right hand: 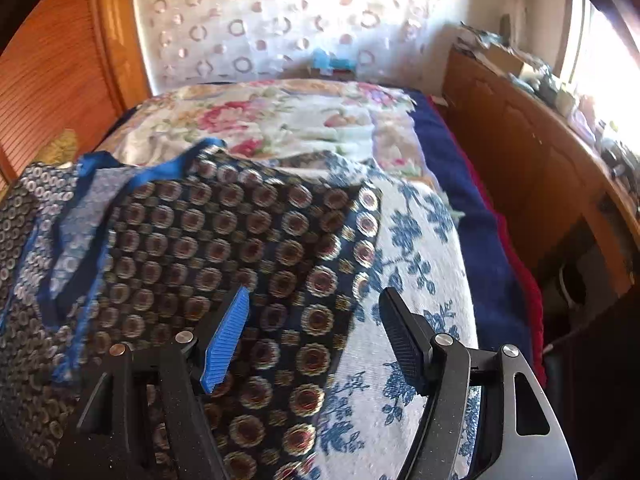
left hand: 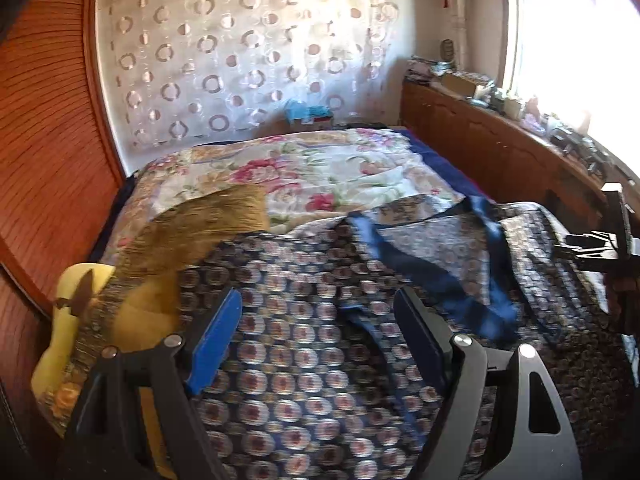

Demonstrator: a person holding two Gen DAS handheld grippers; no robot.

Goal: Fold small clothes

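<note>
Navy garment: dark patterned cloth with rows of round medallions and blue trim (left hand: pixel 304 320), spread on the bed, crumpled, blue-edged opening turned up toward the far side
Bed: floral quilt in cream, pink and green (left hand: pixel 320 168) on far half; white cloth with blue flower print (right hand: pixel 404 280) under garment's right edge
Left gripper (left hand: pixel 320 344): jaws spread wide, nothing between them, hovering over garment's middle
Right gripper (right hand: pixel 316 340): jaws parted, not pinching anything, over garment's right edge where it meets blue-flower cloth
Yellow cushion (left hand: pixel 80 300): at bed's left edge, partly under a brown-gold cloth (left hand: pixel 208 224)
Wooden headboard (left hand: pixel 500 152): right of bed, cluttered ledge on top
Blur: left view smeared, fine detail unclear
</note>
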